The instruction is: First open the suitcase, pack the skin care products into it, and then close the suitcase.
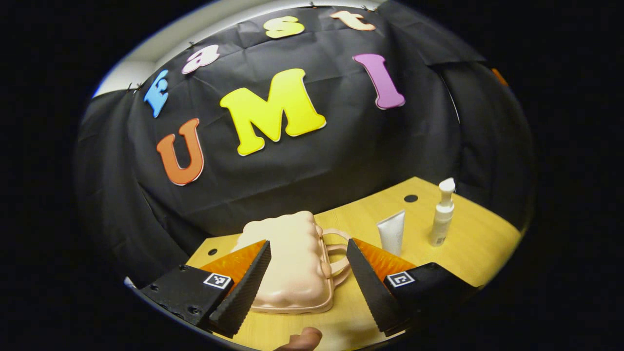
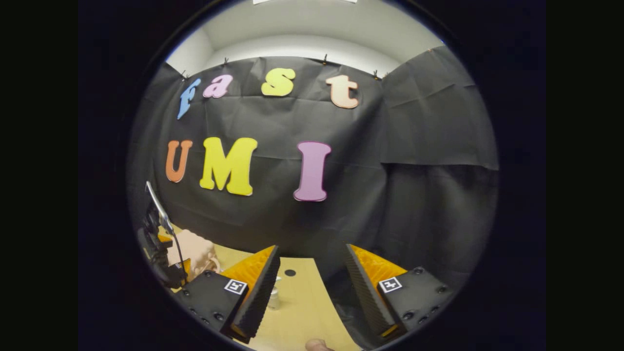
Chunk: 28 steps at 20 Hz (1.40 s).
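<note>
A small peach-pink suitcase (image 1: 292, 261) with a bumpy shell lies closed on the wooden table (image 1: 468, 253), its handle (image 1: 336, 253) pointing right. My left gripper (image 1: 307, 258) hovers open just in front of it, fingers spread to either side of the case without touching. A white squeeze tube (image 1: 392, 233) stands right of the handle, and a white pump bottle (image 1: 442, 214) stands further right. My right gripper (image 2: 312, 273) is open over the table with nothing between its fingers. In the right gripper view the suitcase (image 2: 192, 253) sits at far left behind the other gripper (image 2: 161, 248).
The black cloth wall closes in the table at the back and right. Two small dark holes (image 1: 411, 198) mark the tabletop. A small clear bottle (image 2: 274, 295) peeks out beside my right gripper's left finger. A fingertip (image 1: 302, 339) shows at the bottom edge.
</note>
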Each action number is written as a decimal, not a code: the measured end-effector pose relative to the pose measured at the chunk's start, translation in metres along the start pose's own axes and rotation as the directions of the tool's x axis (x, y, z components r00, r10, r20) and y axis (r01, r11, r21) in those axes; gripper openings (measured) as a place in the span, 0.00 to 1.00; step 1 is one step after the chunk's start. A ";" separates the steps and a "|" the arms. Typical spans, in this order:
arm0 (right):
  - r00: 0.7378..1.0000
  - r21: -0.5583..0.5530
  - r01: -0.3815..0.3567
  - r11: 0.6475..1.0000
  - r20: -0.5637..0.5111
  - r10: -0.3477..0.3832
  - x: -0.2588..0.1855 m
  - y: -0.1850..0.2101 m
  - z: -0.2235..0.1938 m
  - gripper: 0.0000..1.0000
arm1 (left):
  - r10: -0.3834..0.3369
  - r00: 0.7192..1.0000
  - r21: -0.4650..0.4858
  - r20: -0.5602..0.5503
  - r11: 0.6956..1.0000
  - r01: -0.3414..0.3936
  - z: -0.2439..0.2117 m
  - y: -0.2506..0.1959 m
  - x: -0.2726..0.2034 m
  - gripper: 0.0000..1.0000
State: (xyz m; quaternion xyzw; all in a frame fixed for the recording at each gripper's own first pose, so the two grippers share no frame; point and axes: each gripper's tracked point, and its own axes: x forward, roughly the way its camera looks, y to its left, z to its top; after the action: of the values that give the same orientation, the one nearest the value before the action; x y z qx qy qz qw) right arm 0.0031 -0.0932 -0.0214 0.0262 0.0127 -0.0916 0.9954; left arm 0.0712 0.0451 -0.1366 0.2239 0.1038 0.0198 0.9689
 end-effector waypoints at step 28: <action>0.988 0.002 -0.063 0.998 -0.140 0.063 0.023 -0.009 -0.072 0.80 | 0.077 0.992 0.865 -0.096 0.499 0.045 -0.074 -0.035 0.096 0.16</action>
State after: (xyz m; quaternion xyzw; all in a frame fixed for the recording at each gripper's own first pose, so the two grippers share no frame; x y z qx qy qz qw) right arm 0.0223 -0.1024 -0.0942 0.0319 0.0815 -0.0579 0.9945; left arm 0.1494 0.0532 -0.2356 0.6779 0.1564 -0.0122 0.7183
